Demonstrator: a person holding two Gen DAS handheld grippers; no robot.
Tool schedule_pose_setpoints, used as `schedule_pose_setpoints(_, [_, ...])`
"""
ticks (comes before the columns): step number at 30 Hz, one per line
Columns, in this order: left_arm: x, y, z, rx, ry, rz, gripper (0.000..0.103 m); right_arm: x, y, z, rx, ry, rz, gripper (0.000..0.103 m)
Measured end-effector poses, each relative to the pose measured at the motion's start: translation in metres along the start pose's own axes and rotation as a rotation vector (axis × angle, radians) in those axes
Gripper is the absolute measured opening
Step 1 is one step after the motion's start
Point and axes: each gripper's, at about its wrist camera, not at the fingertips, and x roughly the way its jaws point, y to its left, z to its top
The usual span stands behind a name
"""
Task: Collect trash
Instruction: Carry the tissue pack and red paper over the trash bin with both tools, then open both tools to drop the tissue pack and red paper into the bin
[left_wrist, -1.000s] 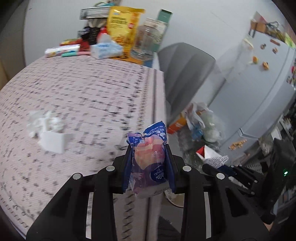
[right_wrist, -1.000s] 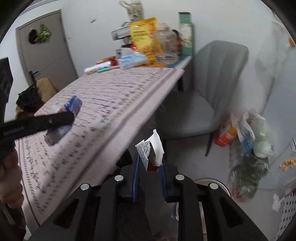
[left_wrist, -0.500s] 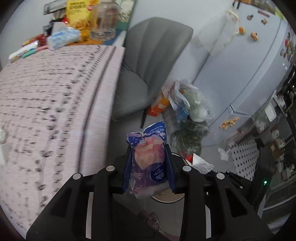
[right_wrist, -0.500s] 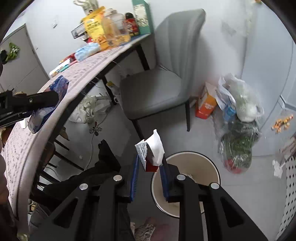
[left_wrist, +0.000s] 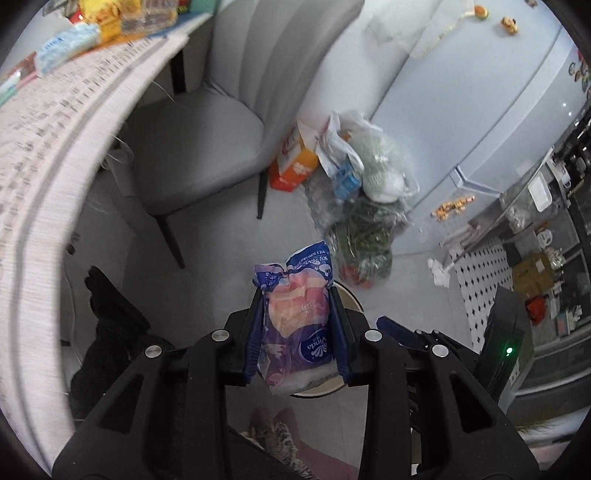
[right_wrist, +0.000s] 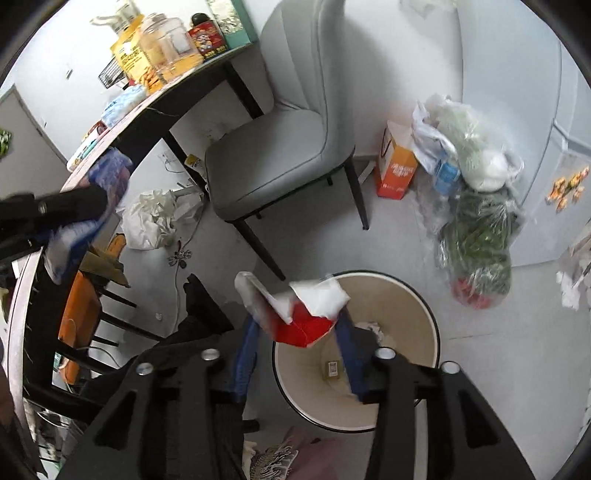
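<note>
My left gripper is shut on a blue and pink tissue packet, which stands upright between its pads. A round beige trash bin on the floor shows just behind it. In the right wrist view the same packet hangs at the far left. My right gripper hovers over the bin and its jaws are opening. A crumpled red and white wrapper lies loose between the fingertips, unfolding above the bin's mouth. Some scraps lie in the bin's bottom.
A grey chair stands beyond the bin beside the patterned table. Plastic bags of vegetables and an orange carton sit against the white fridge. A dark trouser leg is near the bin.
Both grippers swung off the table and down towards the floor bin. The right jaws have spread, and the wrapper they pinched has come loose and unfolded. The left still grips the packet.
</note>
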Motion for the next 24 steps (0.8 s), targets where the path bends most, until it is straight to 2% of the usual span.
schedule_pose_setpoints(2, [0.014, -0.005, -0.002, -0.002, 0.03, -0.014, 0.032, 0.001, -0.012, -0.002, 0.035, 0.004, 0.006, 0.06])
schedule_pose_setpoints(10, [0.063, -0.033, -0.011, 0.016, 0.14, -0.068, 0.034, -0.006, -0.063, -0.02, 0.117, 0.022, -0.039, 0.06])
schedule_pose_setpoints(13, [0.076, -0.042, -0.014, 0.009, 0.172, -0.084, 0.04, -0.014, -0.074, -0.026, 0.136, 0.015, -0.05, 0.06])
schedule_pose_setpoints(16, [0.087, -0.049, -0.016, -0.011, 0.19, -0.091, 0.057, -0.022, -0.081, -0.031, 0.143, 0.009, -0.046, 0.061])
schedule_pose_setpoints(18, [0.089, -0.052, -0.016, -0.023, 0.193, -0.115, 0.072, -0.025, -0.084, -0.034, 0.145, 0.005, -0.051, 0.063])
schedule_pose_setpoints(21, [0.083, -0.053, -0.013, -0.026, 0.171, -0.118, 0.086, -0.029, -0.088, -0.036, 0.157, -0.003, -0.072, 0.072])
schedule_pose_setpoints(23, [0.072, -0.05, -0.009, -0.032, 0.14, -0.114, 0.091, -0.032, -0.089, -0.032, 0.166, -0.012, -0.09, 0.081])
schedule_pose_setpoints(24, [0.068, -0.048, -0.007, -0.036, 0.129, -0.114, 0.093, -0.035, -0.089, -0.03, 0.167, -0.022, -0.092, 0.083])
